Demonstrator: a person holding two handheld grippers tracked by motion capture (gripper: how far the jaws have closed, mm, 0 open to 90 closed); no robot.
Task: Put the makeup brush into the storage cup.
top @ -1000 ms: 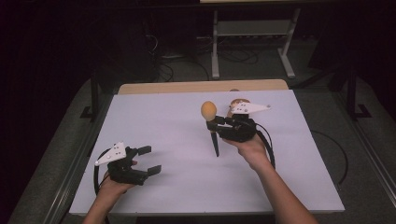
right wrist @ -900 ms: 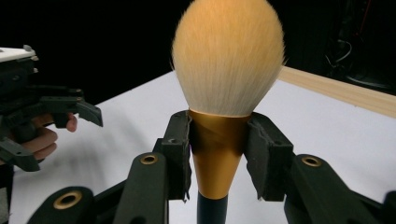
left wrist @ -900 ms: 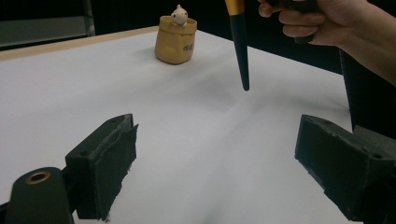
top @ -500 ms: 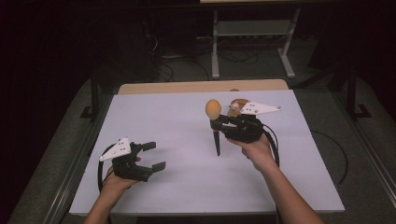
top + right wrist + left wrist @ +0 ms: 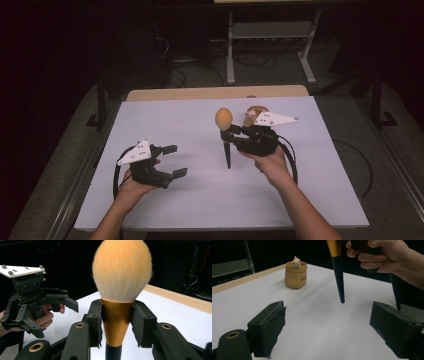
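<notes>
Two claws are at work, and yours on the right carries the load: its jaws are clamped on the gold collar of a makeup brush, just under the puff of bristles. The brush stands upright, bristles up, its black pointed handle hanging down with the tip close above the white tabletop; whether the tip touches I cannot tell. Your left claw is spread wide and empty, low over the near left part of the tabletop, its jaws aimed toward the handle.

By my reading, you are setting up a handover or a second grip. Hold the right claw level and quiet so the handle does not swing. Bring the left claw in with the handle centred between its pads, and close on the black shaft well below the gold collar, so the two claws do not knock. The taper is slick and narrowing, so a grip too near the tip may slip; go for the thicker part. Release the right claw only once the left feels firm.

A small tan pot with a little figure peeping out stands at the far side of the tabletop, well apart from the brush; keep your sweep away from it. Beyond the wooden far edge the room is dark, with metal stand legs and cables on a grey floor.
</notes>
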